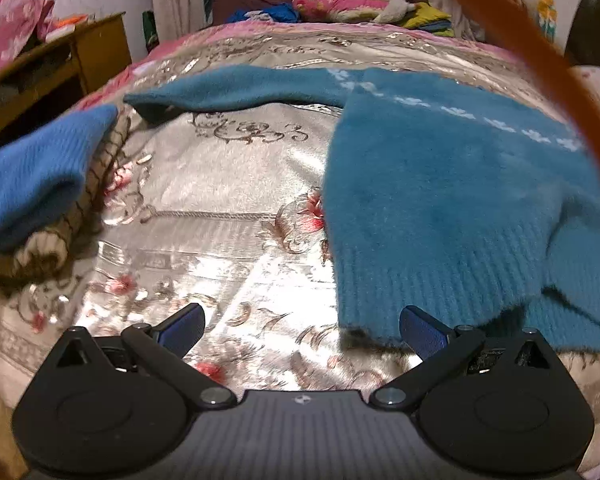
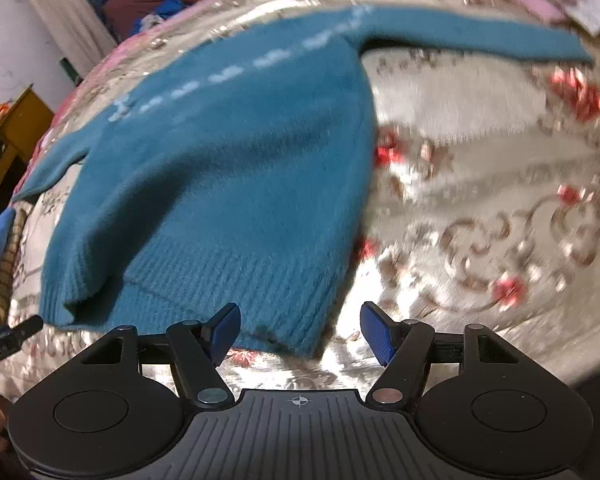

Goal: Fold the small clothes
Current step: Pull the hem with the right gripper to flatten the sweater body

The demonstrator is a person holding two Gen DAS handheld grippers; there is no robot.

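Note:
A small teal knit sweater lies spread on a shiny floral bedspread, with one sleeve stretched toward the left. My left gripper hovers open over the bedspread, its right pad next to the ribbed hem's left corner. In the right wrist view the same sweater fills the left half, its other sleeve reaching to the right. My right gripper is open, and the hem's lower right corner lies between its blue pads without being pinched.
A folded bright blue knit sits on a brown patterned cloth at the left of the bed. A wooden cabinet stands beyond the left edge. Pillows and piled clothes crowd the head. An orange cable crosses the view.

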